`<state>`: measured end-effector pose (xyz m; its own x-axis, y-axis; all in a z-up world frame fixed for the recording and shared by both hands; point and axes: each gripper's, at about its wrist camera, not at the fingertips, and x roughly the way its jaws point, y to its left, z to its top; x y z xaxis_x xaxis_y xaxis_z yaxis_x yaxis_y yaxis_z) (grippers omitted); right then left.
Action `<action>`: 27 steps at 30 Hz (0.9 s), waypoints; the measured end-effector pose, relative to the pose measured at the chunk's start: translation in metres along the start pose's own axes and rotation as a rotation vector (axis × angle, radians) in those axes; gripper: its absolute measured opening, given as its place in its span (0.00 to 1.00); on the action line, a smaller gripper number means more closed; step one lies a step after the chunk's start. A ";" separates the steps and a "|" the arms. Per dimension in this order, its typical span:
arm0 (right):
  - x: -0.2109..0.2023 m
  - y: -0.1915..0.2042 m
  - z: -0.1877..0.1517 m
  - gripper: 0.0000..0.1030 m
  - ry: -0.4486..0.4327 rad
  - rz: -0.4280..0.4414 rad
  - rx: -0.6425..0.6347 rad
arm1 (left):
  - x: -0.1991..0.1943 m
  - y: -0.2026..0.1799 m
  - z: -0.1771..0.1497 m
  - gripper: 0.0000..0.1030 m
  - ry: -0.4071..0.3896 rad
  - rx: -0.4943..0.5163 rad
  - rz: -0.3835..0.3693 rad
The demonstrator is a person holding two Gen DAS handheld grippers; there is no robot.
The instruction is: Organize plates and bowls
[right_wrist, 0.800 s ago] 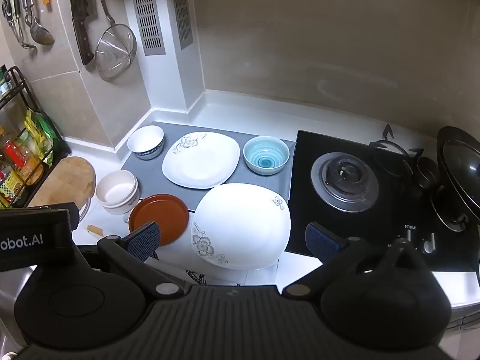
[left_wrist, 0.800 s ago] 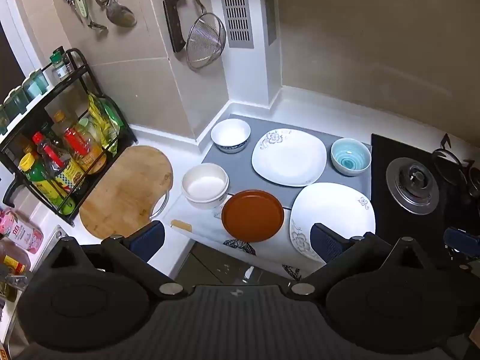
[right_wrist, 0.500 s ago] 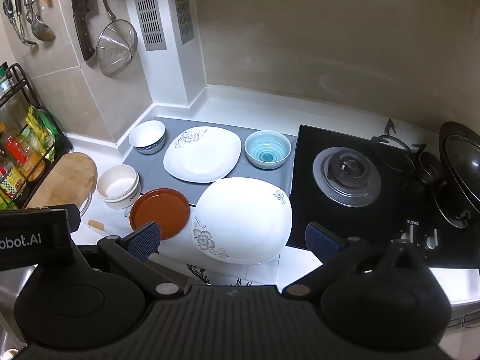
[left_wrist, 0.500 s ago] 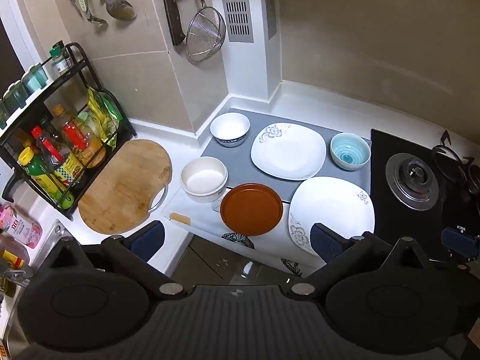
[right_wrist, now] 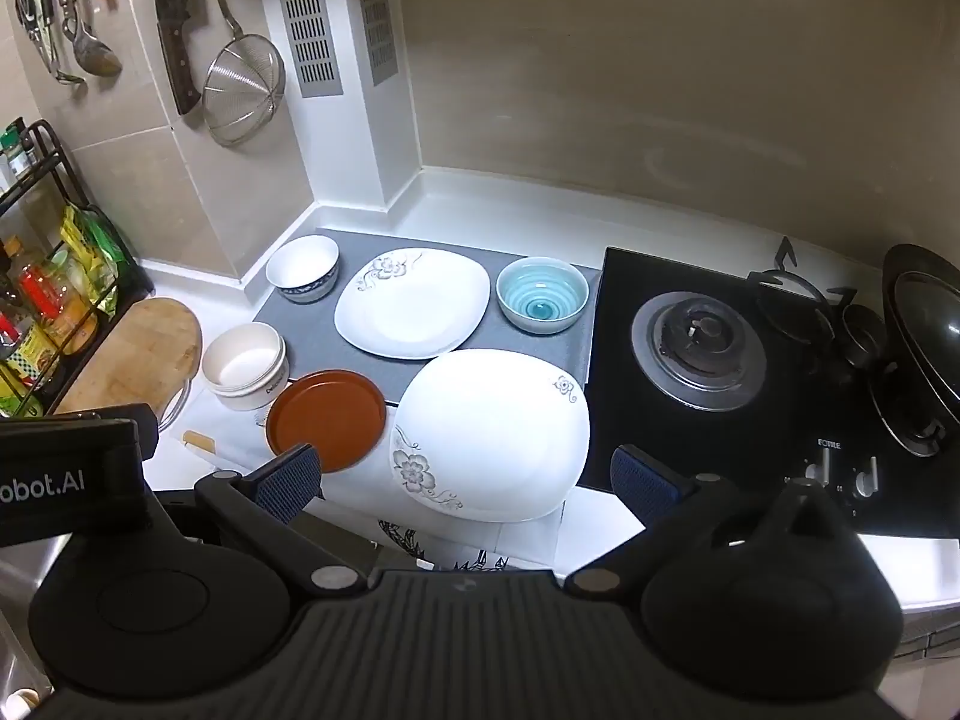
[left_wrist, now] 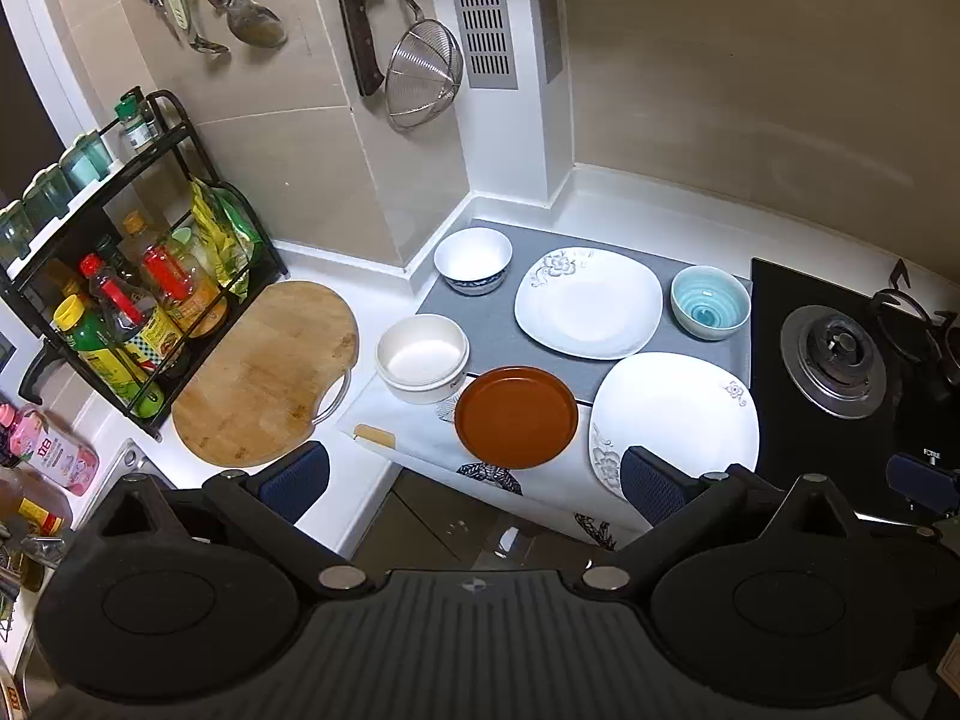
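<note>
Both grippers, left gripper (left_wrist: 474, 480) and right gripper (right_wrist: 465, 474), hang above the counter's front edge, jaws spread wide, holding nothing. On the grey mat (left_wrist: 498, 324): a white blue-rimmed bowl (left_wrist: 473, 259) at the back-left corner, white square flowered plate (left_wrist: 588, 302), turquoise bowl (left_wrist: 710, 302). Nearer the front edge sit a cream bowl (left_wrist: 422, 357), round brown plate (left_wrist: 516, 417) and a second white flowered plate (left_wrist: 675, 420).

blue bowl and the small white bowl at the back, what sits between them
A white square plate with a floral print lies between the blue bowl and white bowl, on the grey mat; both views show it.
</note>
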<state>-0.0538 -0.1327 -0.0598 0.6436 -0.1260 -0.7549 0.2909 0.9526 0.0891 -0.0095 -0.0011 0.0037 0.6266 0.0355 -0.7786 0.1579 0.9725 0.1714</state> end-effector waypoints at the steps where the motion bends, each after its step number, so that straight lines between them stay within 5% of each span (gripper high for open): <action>1: -0.001 0.001 0.000 1.00 0.001 0.002 0.000 | -0.001 0.001 0.000 1.00 0.000 -0.001 0.002; 27: -0.009 0.019 -0.004 1.00 -0.015 0.035 -0.015 | -0.010 0.019 -0.009 1.00 -0.013 -0.027 0.034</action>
<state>-0.0569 -0.1122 -0.0536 0.6635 -0.0965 -0.7419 0.2578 0.9604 0.1057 -0.0203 0.0192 0.0093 0.6411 0.0655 -0.7647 0.1159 0.9766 0.1809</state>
